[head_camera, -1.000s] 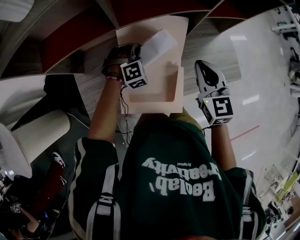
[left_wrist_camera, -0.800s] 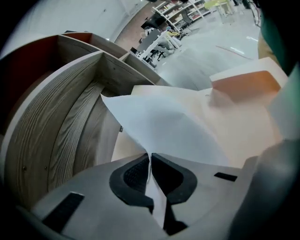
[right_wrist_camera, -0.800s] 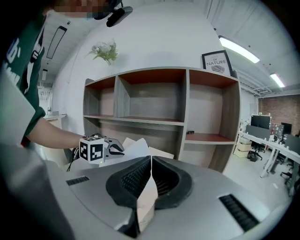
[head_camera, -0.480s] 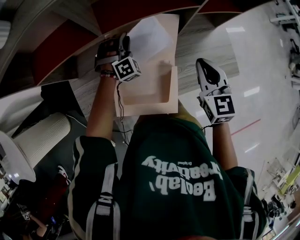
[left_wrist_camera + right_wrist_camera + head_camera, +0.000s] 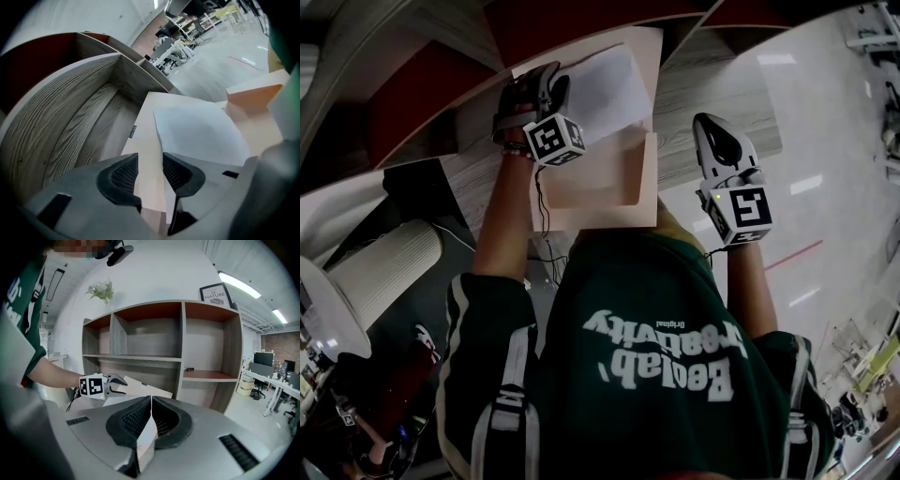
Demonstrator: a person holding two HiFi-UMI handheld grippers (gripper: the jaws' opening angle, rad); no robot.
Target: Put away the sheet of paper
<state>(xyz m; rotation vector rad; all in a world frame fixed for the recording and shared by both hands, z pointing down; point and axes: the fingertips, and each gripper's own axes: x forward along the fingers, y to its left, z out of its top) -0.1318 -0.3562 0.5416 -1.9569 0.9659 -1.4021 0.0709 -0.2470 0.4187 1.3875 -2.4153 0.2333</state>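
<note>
**Sheet of paper** [image 5: 609, 89]. White and flat, laid slantwise on the back panel of the cardboard holder [image 5: 605, 192]. Its near edge reaches toward the left gripper [image 5: 546, 86]. It is judged to be placed there so that it can be slid down into the holder's pocket. It is not seen inside the pocket.

**Cardboard holder.** Cream-coloured, laid flat on the wooden shelf unit [image 5: 712, 89], with the pocket end nearest the person.

**Left gripper.** The jaws are opening and are set wide apart. The sheet's edge and the holder's panel are seen in the gap, but neither pad is pressed on them. This is judged to be a release, with the sheet left lying on the holder. The arm is stretched straight forward. The gripper is pointed away from the body along the holder's left side, with the marker cube uppermost.

**Right gripper** [image 5: 714, 131]. The jaws are closed together on nothing. It is held to the right of the holder and apart from it, pointed toward the shelf unit. It is judged to be idle and kept clear of the work.
</note>
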